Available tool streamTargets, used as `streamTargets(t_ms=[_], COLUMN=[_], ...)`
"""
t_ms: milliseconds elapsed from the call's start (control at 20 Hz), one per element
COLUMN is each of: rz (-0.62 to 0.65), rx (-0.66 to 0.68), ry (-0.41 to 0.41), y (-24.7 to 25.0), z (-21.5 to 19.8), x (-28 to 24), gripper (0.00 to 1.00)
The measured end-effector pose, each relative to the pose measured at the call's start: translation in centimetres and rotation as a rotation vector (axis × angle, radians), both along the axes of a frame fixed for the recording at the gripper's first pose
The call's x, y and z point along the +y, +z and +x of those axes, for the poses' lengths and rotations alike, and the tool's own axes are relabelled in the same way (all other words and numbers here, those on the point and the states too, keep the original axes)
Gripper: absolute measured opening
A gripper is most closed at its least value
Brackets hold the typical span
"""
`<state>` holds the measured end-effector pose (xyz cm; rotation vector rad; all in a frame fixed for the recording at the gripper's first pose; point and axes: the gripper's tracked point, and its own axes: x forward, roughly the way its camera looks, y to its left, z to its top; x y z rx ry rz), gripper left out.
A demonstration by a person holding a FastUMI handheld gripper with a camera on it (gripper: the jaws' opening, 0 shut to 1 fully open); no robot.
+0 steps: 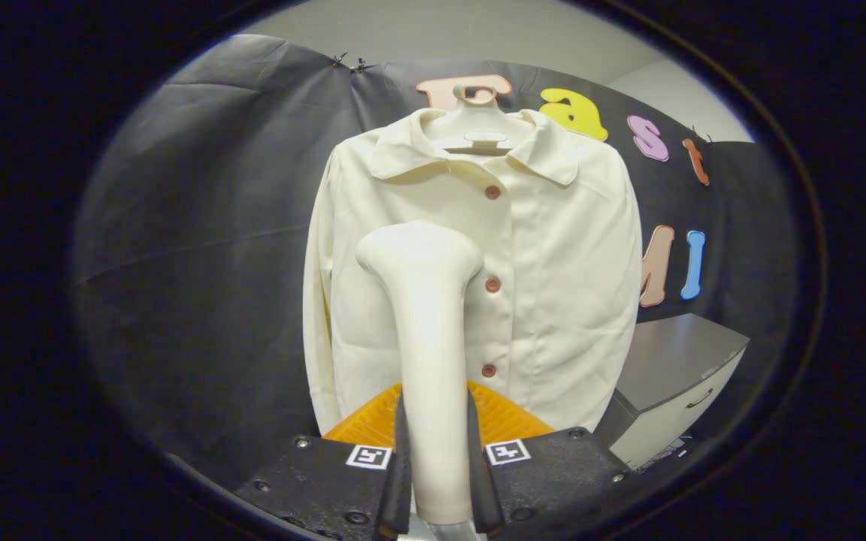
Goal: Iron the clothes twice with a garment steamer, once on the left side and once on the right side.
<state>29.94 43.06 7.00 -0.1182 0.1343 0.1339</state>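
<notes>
A cream buttoned shirt [561,285] hangs on a white hanger [476,124] against the booth's black cloth wall, collar up, with three reddish buttons down its front. My gripper [437,481] is shut on the handle of a white garment steamer [425,315], both fingers pressing its sides. The steamer stands upright between the fingers, and its wide head sits in front of the shirt's left half, around chest height. Whether the head touches the cloth I cannot tell. An orange part [508,421] of the gripper shows behind the handle.
A grey-topped white cabinet [673,376] with a drawer handle stands beside the shirt's lower right. The black cloth wall [200,248] spreads behind and to the left of the shirt.
</notes>
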Motion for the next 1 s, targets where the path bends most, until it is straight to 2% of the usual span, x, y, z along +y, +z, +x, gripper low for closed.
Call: streamTargets(t_ms=[150,400,1000], rz=[-0.016,-0.04,-0.074], rx=[0.014,0.036,0.134], ry=[-0.012,-0.016,-0.06], y=[-1.3,-4.0,-14.3], z=[1.2,0.8,-0.1], x=[0.4,1.0,2.3], gripper=[0.32,0.32,0.32])
